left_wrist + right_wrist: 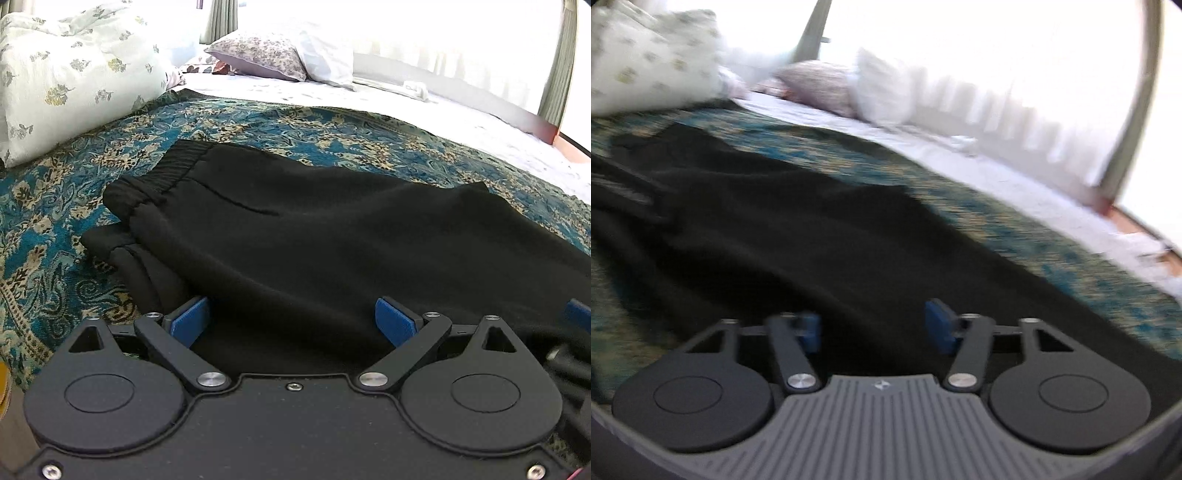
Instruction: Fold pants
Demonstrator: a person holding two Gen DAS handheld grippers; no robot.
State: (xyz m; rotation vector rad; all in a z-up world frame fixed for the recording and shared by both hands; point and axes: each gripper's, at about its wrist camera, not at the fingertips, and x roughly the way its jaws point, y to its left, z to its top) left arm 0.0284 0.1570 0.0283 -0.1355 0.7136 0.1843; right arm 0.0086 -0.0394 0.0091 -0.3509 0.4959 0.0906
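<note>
Black pants (295,236) lie folded over on a blue patterned bedspread (55,206), waistband at the far left and a cuff under it. My left gripper (291,321) is open, its blue pads (188,321) spread wide with the near edge of the pants between them. In the blurred right wrist view the pants (812,243) spread across the bedspread (1071,266). My right gripper (873,328) is open over the black cloth. A blue pad of the right gripper shows at the left wrist view's right edge (578,314).
A floral white duvet (66,77) is heaped at the far left. Pillows (266,55) lie at the head of the bed by a bright window. White sheet (461,122) covers the far right of the bed.
</note>
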